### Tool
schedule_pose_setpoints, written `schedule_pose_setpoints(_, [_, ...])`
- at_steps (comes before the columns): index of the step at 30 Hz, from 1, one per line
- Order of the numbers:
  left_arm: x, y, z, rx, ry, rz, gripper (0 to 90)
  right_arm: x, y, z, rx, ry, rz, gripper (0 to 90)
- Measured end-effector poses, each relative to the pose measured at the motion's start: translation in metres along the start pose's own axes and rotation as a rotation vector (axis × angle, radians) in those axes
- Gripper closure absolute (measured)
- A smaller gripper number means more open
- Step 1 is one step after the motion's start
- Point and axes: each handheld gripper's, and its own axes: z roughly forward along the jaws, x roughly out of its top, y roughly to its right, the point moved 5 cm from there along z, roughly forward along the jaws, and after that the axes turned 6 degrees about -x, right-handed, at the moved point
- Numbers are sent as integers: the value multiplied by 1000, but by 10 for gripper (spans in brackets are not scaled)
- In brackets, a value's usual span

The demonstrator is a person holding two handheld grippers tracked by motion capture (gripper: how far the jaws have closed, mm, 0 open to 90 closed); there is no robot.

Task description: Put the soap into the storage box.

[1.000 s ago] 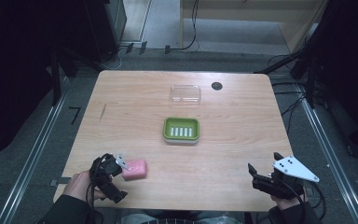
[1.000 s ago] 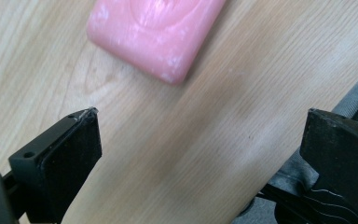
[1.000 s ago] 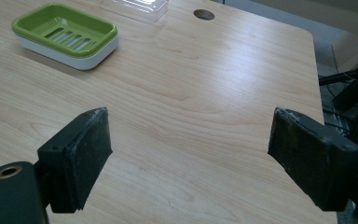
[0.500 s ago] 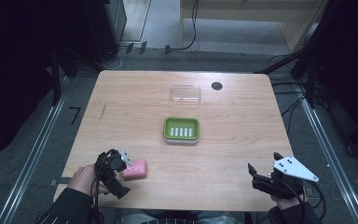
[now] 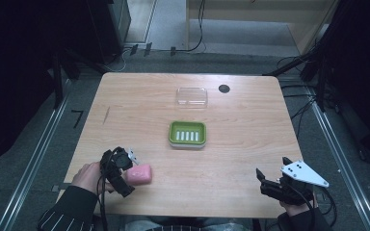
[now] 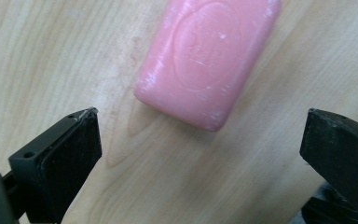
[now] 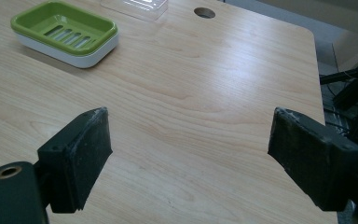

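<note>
- Pink soap bar [image 5: 140,174] – lies flat on the table [image 5: 250,144] nr its front-left corner, just ahead of the left gripper [image 5: 125,171]; in the left gripper view the soap [image 6: 207,58] sits beyond and between the two black jaws, not touched.
- Left gripper: jaws wide apart, nothing in them. Prob lined up w/ the bar so the pads can close across its short sides – looks like the approach to a pick, grasp not yet made.
- Right gripper [image 5: 270,185] – nr front-right corner, well apart from soap; jaws wide, empty. Seems parked out of the way, facing the dish.
- Green soap dish [image 5: 187,134] – abt table centre, slotted insert on a white base, empty. Likely where the bar goes.
- Clear plastic lid [image 5: 191,96] – nr back edge, behind the dish, nothing in it; beside a round hole [image 5: 224,88] in the tabletop.
</note>
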Motion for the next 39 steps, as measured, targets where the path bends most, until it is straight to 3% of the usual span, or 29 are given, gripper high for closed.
schedule_pose_setpoints(9, [10, -5, 5, 16, -67, 48, 0, 0, 0, 0, 1, -1, 0, 134])
schedule_pose_setpoints(12, [14, -4, 6, 17, -100, 83, 0, 0, 0, 0, 2, 1, 2, 134])
schedule_pose_setpoints(28, [30, -1, 14, -11, -110, 179, 0, 0, 0, 0, 3, -6, 3, 134])
schedule_pose_setpoints(33, [34, 1, 15, -36, -125, 212, 36, 0, 0, 1, 4, -7, 3, 135])
schedule_pose_setpoints(36, [36, 3, 17, -34, -125, 222, 141, 0, 0, 0, 6, -8, 4, 135])
schedule_pose_setpoints(39, [38, 3, 18, -24, -137, 238, 169, 0, 0, 0, 6, -8, 4, 135])
